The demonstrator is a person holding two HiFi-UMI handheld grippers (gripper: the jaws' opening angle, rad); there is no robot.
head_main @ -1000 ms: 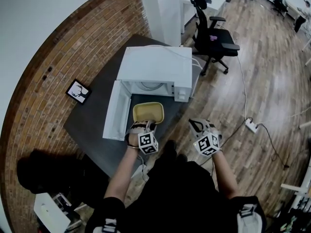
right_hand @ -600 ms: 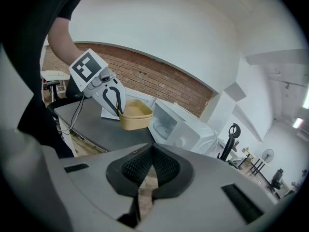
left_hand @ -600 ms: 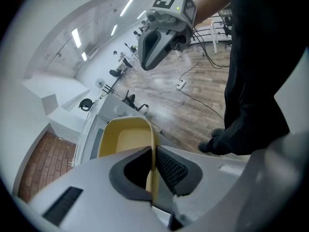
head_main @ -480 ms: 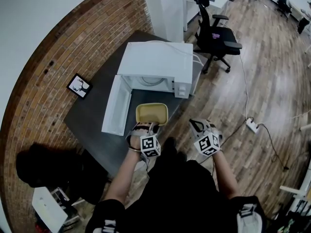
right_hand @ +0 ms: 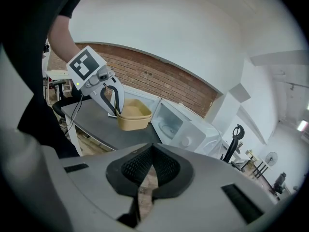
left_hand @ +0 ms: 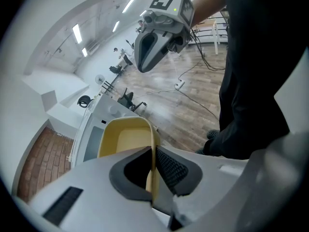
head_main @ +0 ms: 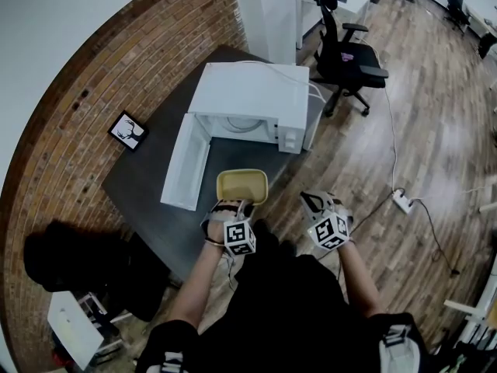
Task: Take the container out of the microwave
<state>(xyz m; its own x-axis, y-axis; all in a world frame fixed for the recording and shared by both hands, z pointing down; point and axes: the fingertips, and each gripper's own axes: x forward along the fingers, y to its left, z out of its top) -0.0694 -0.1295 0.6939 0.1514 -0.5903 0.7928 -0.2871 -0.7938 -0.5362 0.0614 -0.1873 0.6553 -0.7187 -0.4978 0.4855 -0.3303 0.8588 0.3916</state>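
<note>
Near rim of the container point(left_hand: 126, 138) partly hidden within the left gripper point(left_hand: 153, 168).

Left gripper point(left_hand: 153, 153), jaws clamped on the near wall of a yellow container point(left_hand: 123, 139): one pad inside, one outside. Behind the container, a white microwave point(left_hand: 89, 129). Above, the right gripper point(left_hand: 147, 62) with its marker cube, over a wooden floor point(left_hand: 186, 105). At right, the person's dark clothing point(left_hand: 260, 81).

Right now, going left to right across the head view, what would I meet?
Picture frame, open microwave door, yellow container, right hand-held gripper, power strip on the floor.
</note>
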